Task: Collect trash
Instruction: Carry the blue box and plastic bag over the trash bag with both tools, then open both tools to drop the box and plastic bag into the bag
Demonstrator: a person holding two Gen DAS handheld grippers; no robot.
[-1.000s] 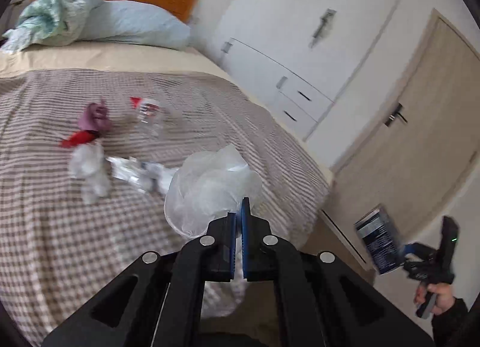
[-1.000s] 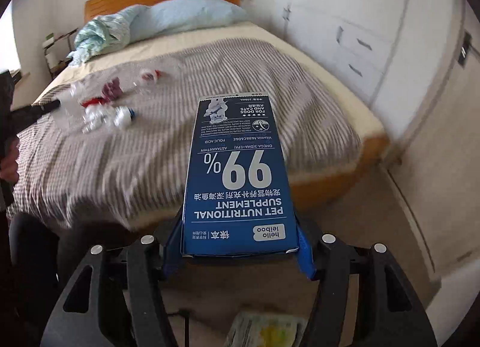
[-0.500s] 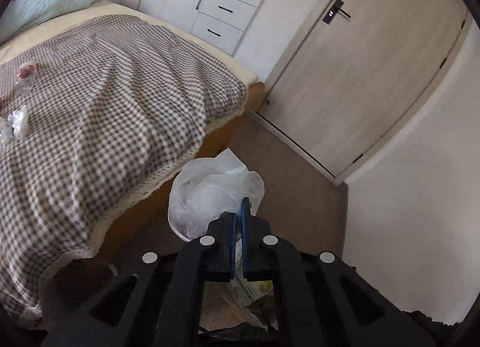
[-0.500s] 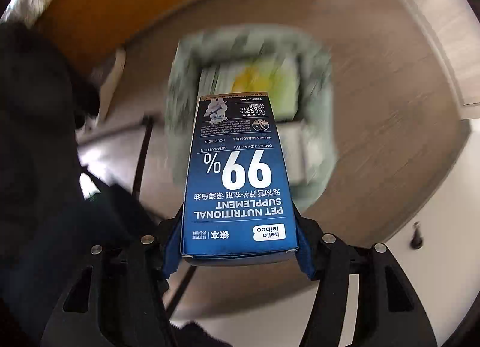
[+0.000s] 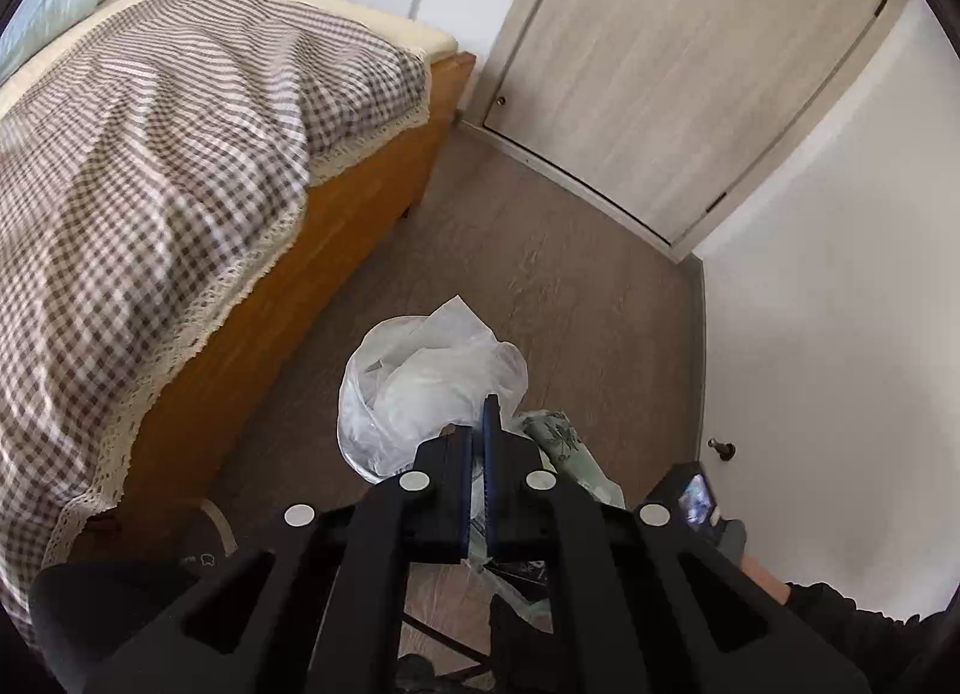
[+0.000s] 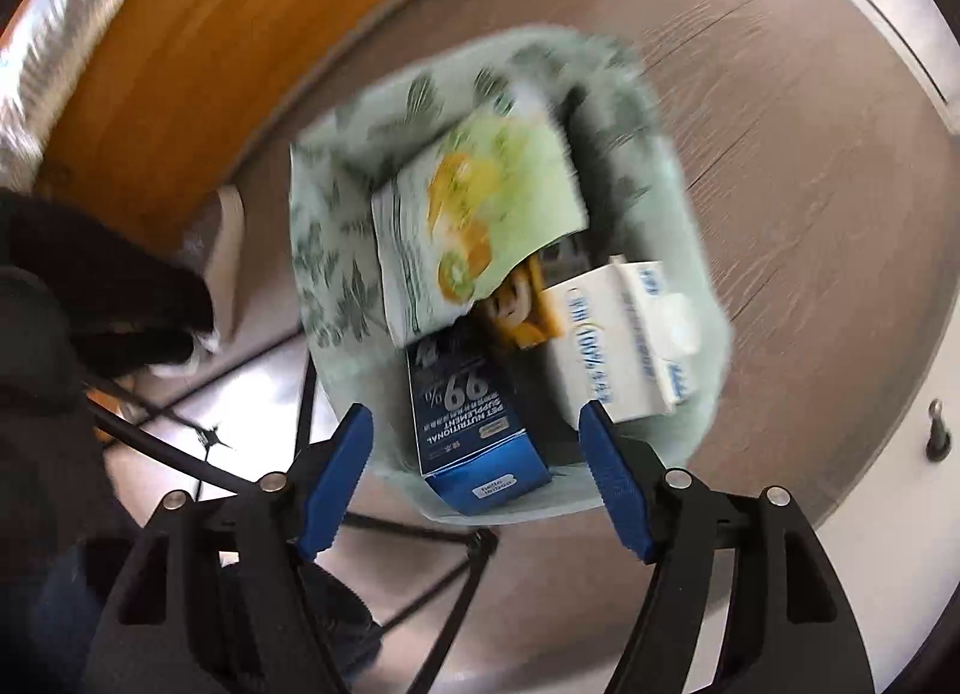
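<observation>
Directly below the right tongs (image 6: pixel 477 475), which point steeply down at the floor, the green leaf-print trash bag (image 6: pixel 336 250) stands open, and the blue pet-supplement box (image 6: pixel 474 424) lies inside it against the near rim, clear of both pads. Its long axis runs away from the tongs toward the middle of the bag, the short end nearest the fingers. The jaws are opening, with the box lower than they are and nothing pressed between them. A green fruit-print packet (image 6: pixel 486 214) and a white carton (image 6: pixel 624 340) share the bag beyond the box. The left tongs (image 5: pixel 477 469) are clamped shut on a crumpled clear plastic bag (image 5: pixel 420 388), which bulges out ahead of the fingers, above the floor beside the bed (image 5: pixel 150 165). From that view the trash bag's leafy rim shows just right of and below the plastic, so this hand's load is near the opening and, I judge, needs only a short carry rightward and down before release.
</observation>
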